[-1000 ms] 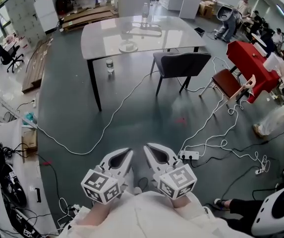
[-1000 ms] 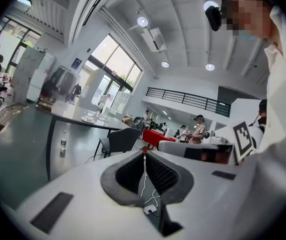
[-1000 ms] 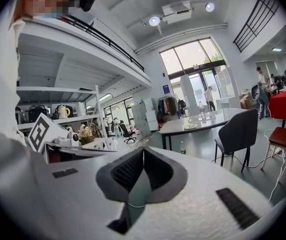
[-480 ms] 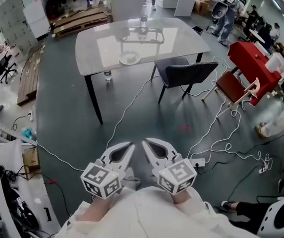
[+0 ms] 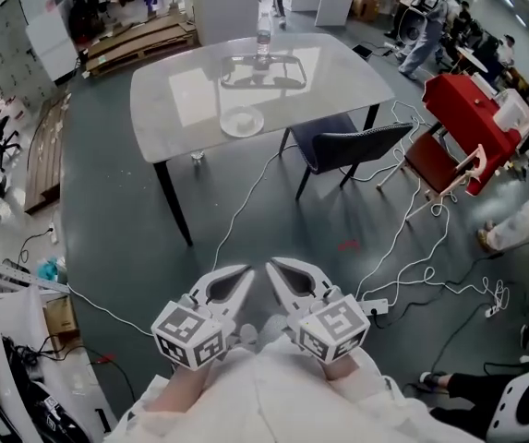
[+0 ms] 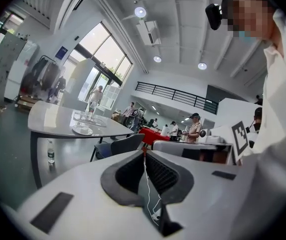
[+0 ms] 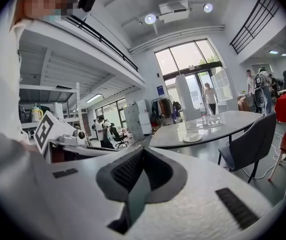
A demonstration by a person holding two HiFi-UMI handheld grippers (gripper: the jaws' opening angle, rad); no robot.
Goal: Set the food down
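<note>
A small white plate (image 5: pixel 242 121) lies on the grey table (image 5: pixel 181 90) far ahead of me; what is on it is too small to tell. The plate also shows in the left gripper view (image 6: pixel 83 130) and in the right gripper view (image 7: pixel 192 138). My left gripper (image 5: pixel 241 273) and right gripper (image 5: pixel 274 267) are held close to my body, side by side, over the floor. Both point toward the table. The jaws of the left gripper (image 6: pixel 143 152) meet with nothing between them. The right gripper (image 7: pixel 142 149) is likewise shut and empty.
A clear tray (image 5: pixel 262 70) and a bottle (image 5: pixel 263 26) stand at the table's far side. A dark chair (image 5: pixel 342 146) is at its right, a bottle (image 5: pixel 197 157) on the floor beneath. White cables (image 5: pixel 246 201) cross the floor. A red table (image 5: pixel 462 109) and people are at right.
The table has come nearer and lower in the head view as I move toward it. Both grippers stay shut in the same place before my body.
</note>
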